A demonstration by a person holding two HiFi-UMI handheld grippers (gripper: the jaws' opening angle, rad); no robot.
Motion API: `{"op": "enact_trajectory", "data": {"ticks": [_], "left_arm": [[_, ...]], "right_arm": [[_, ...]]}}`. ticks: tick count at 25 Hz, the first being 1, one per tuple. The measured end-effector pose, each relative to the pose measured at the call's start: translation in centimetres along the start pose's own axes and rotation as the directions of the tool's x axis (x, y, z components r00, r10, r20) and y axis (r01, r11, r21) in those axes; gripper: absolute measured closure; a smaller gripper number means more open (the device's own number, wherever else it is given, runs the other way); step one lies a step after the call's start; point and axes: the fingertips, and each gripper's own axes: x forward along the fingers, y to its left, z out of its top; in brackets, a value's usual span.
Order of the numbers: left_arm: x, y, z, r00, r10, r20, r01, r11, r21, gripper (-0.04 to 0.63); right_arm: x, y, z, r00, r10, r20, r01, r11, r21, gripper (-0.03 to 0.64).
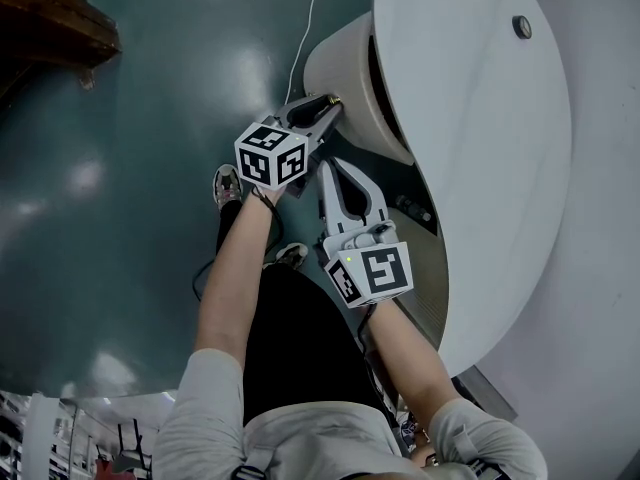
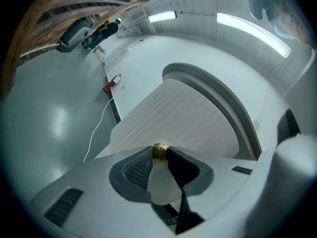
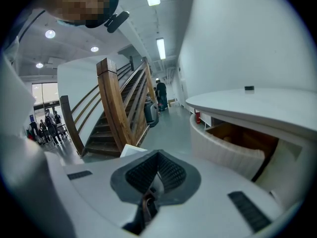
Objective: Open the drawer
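Observation:
The white desk [image 1: 480, 138] has a drawer [image 1: 345, 68] with a curved ribbed front, pulled partly out. My left gripper [image 1: 328, 103] is shut on the drawer's small brass knob [image 2: 159, 151], which sits pinched between the dark pads at the jaw tips; the ribbed drawer front [image 2: 173, 113] fills the view behind it. My right gripper [image 1: 330, 171] hangs just below the left one, beside the desk, with its pads meeting at the tips [image 3: 157, 156] and nothing between them. In the right gripper view the open drawer [image 3: 230, 150] shows its wooden inside [image 3: 245, 137].
A thin white cable [image 1: 308, 23] runs across the grey-green floor. A wooden staircase [image 3: 119, 110] stands to the left, its edge at the corner [image 1: 50, 18]. The person's shoes [image 1: 228, 183] are right under the grippers. The desk top overhangs the drawer.

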Motion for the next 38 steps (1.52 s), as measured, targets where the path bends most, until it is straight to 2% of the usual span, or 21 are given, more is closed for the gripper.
{"op": "enact_trajectory", "data": {"ticks": [12, 25, 38], "left_arm": [[-1.6, 0.5, 0.0, 0.999, 0.031, -0.019, -0.031, 1.000, -0.007, 0.495], [-4.1, 1.3, 0.1, 0.996, 0.089, 0.019, -0.088, 0.995, -0.051, 0.497], [-7.3, 2.4, 0.0, 0.990, 0.135, 0.041, -0.132, 0.989, -0.065, 0.499]], "right_arm": [[0.0, 0.5, 0.7, 1.000, 0.004, 0.005, -0.004, 1.000, 0.016, 0.604], [-0.4, 1.5, 1.0, 1.000, 0.020, 0.015, -0.020, 1.000, 0.021, 0.604], [-0.1, 3.8, 0.9, 0.999, 0.043, 0.007, -0.043, 0.999, -0.012, 0.604]]}}
